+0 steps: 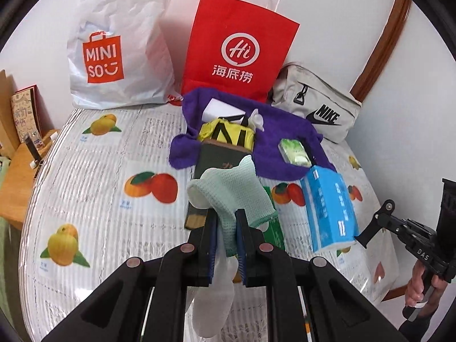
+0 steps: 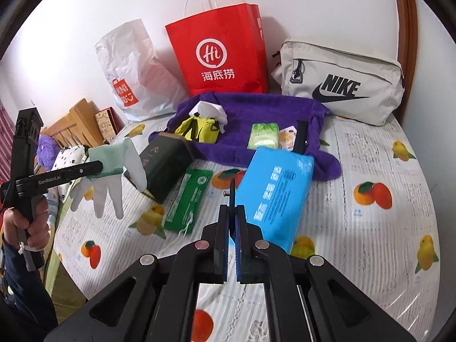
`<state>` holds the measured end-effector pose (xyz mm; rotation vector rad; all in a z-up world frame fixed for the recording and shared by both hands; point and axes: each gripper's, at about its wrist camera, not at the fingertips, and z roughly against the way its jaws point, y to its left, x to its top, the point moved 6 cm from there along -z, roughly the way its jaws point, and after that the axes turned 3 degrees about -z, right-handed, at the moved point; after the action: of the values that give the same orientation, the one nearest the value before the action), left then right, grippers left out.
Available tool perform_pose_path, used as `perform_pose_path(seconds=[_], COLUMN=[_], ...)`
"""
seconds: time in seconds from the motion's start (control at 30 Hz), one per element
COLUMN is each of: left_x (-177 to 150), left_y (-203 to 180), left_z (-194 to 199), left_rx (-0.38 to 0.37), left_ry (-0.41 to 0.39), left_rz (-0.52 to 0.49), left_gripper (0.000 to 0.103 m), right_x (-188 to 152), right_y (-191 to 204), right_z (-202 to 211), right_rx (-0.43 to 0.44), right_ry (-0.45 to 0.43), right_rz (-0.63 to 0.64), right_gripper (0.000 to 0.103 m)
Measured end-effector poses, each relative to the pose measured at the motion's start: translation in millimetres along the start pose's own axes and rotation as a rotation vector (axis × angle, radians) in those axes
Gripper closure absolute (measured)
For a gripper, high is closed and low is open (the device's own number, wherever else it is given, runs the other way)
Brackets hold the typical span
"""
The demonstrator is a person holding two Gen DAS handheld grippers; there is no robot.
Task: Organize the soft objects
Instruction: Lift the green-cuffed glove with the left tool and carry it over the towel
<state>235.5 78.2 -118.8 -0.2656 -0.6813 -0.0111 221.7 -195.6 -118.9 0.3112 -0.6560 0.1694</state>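
Limply, the mint-cuffed white glove dangles from clamped left fingers (right fingers shut, empty).

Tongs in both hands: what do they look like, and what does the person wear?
Both are matte black pistol-grip tools with blue-padded fingers and round silver pivot bolts. The left tongs carry white "GenRobot.AI" lettering; the right tongs show "DAS". A dark blue sleeve covers the left arm.

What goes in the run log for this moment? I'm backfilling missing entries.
left gripper: shut on glove, lifted off bed | right gripper: shut, empty | blue tissue pack: on bed
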Motion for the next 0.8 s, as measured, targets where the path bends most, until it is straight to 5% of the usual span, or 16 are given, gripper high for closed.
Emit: perform_pose_path(seconds=[0.8], left_x=[94.8], left_y=[-6.2], left_z=[-49.1], left_rx=[-0.042], left_ry=[-0.016], left_rz=[-0.028], left_gripper=[0.09], right_x=[89.9], right_y=[-34.6], right_z=[-49.9], right_rx=[-0.024], right_ry=[-0.046], right_rz=[-0.049], right_gripper=[0.099])
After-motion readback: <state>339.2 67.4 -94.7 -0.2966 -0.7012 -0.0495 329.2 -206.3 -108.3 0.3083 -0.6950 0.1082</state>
